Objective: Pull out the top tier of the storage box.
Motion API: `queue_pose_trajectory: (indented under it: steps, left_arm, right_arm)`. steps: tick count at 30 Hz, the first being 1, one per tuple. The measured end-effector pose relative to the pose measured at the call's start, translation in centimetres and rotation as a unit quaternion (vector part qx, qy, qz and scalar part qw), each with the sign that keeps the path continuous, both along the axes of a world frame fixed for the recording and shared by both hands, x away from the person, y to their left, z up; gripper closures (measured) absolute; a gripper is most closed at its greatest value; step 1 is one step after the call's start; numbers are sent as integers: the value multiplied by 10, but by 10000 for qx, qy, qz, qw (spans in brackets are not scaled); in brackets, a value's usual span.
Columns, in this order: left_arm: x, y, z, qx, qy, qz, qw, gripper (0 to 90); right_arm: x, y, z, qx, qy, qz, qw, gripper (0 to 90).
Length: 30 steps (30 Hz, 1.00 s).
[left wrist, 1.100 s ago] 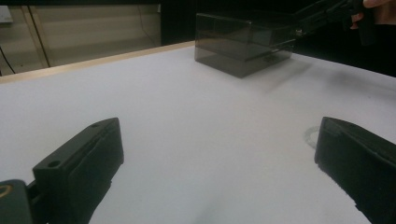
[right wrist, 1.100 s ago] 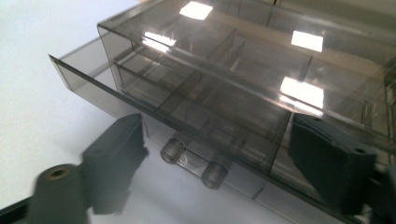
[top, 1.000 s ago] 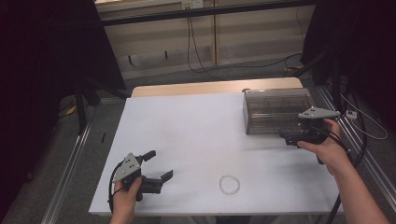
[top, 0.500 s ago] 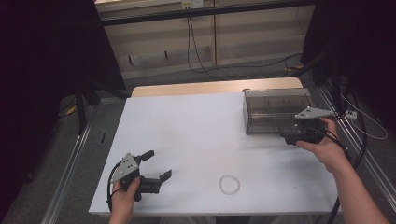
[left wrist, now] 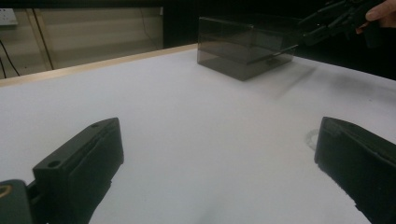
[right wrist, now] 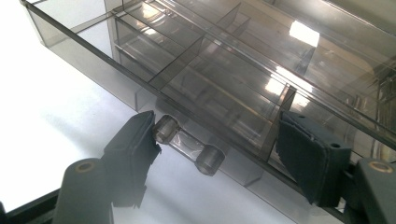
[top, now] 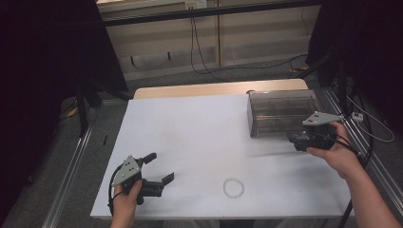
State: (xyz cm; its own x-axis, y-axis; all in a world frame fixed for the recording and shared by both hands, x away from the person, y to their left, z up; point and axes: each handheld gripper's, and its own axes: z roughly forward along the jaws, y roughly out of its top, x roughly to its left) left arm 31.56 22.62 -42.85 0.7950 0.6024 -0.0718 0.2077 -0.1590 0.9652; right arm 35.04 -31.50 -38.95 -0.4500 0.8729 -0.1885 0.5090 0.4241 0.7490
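Clear drawer handle (right wrist: pixel 188 145) lies crosswise between right tongs (right wrist: pixel 219 154).

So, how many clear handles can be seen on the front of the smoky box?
1: the clear handle sits on the front of the smoky box, between the right gripper's jaws.

A white sheet covers the surface (top: pixel 199 137), leaving a strip of bare wood exposed along the far edge. A small ring of clear beads (top: pixel 233 188) lies flat on the sheet near the front edge. Beyond the surface, black cables (top: pixel 199 57) hang down a pale panelled wall (top: pixel 157 42) onto grey floor.
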Motion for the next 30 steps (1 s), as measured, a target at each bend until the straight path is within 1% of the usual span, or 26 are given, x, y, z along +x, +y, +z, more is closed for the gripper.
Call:
queue_pose_trajectory:
  steps: [8,10,11,15,23,30]
  left_arm:
    - [0,0,0,7,1,-4,10000,17]
    - [0,0,0,36,-4,-24,10000,17]
    - [0,0,0,31,-3,-21,10000,16]
    - [0,-1,1,-10,3,-2,10000,16]
    - [0,-1,1,32,-24,-29,10000,16]
    - [0,-1,1,16,-16,-21,10000,16]
  right_arm:
    - [-7,-1,-1,65,3,39,10000,295]
    - [-8,-1,-1,86,-3,17,10000,295]
    - [-9,-1,-1,48,-9,21,10000,296]
    - [-13,1,-2,75,-25,-14,10000,296]
    - [-19,2,-2,140,-46,-50,9999,296]
    - [-22,2,-3,182,-72,-73,9998,296]
